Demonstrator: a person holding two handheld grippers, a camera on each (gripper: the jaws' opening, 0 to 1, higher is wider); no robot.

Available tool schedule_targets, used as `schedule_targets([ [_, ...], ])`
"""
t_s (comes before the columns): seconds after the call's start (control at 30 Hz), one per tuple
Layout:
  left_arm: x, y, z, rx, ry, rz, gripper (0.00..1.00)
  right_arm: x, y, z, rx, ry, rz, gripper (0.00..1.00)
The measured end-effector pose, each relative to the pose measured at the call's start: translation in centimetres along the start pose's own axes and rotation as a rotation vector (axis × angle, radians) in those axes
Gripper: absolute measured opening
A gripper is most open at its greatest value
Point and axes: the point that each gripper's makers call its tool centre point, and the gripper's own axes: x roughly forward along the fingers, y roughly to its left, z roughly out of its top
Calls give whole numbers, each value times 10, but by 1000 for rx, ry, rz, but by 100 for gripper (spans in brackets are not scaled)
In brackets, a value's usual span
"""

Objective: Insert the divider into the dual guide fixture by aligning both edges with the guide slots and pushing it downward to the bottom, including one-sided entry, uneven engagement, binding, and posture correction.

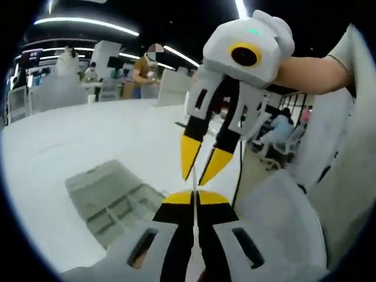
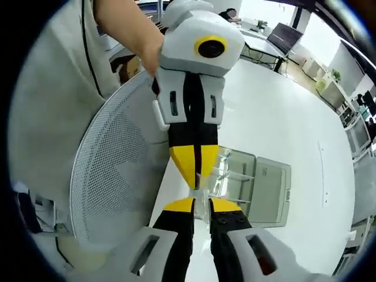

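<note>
Both tools, the left tool (image 1: pixel 194 198) and the right tool (image 2: pixel 201 204), pinch a thin clear divider (image 2: pixel 207 197) edge-on, holding it above the grey guide fixture (image 2: pixel 258 185) on the bench (image 2: pixel 282 106), apparently for two-sided alignment.

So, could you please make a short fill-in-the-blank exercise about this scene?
The grey fixture lies on a ____ table. The left hand-held gripper and right hand-held gripper have ____ tips. In the left gripper view, the fixture sits to the ____ of that gripper's jaws.
Missing: white; yellow; left.
</note>
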Motion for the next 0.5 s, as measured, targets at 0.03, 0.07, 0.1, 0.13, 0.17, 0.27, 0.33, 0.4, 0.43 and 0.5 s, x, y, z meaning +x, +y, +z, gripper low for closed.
schedule_targets([
  [0.03, 0, -1, -1, 8, 3, -3, 0, 0, 1, 0, -3, -3, 3, 2],
  [0.07, 0, -2, -1, 22, 6, -6, 0, 0, 1, 1, -3, -4, 6, 1],
  [0.1, 0, -2, -2, 28, 7, -7, 0, 1, 2, 0, 1, -2, 12, 1],
  [0.13, 0, -3, -2, 39, 8, -7, 0, 1, 3, 0, 2, -2, 15, 1],
  [0.17, 0, -3, -2, 40, 7, -8, 0, 1, 3, 0, 1, -3, 18, 1],
  [0.27, 0, -4, -2, 51, 7, -10, 0, 1, 4, 1, 10, -8, 29, 0],
  [0.33, 0, -5, -2, 59, 6, -11, 0, 1, 5, 1, 17, -11, 35, 0],
  [0.4, 0, -6, -2, 70, 4, -14, 0, 1, 7, 3, 26, -26, 45, 0],
  [0.43, 1, -7, -3, 75, 4, -15, 0, 1, 7, 3, 29, -24, 48, 0],
  [0.5, 1, -7, -3, 80, 6, -16, 0, 2, 8, 3, 41, -28, 55, 0],
])
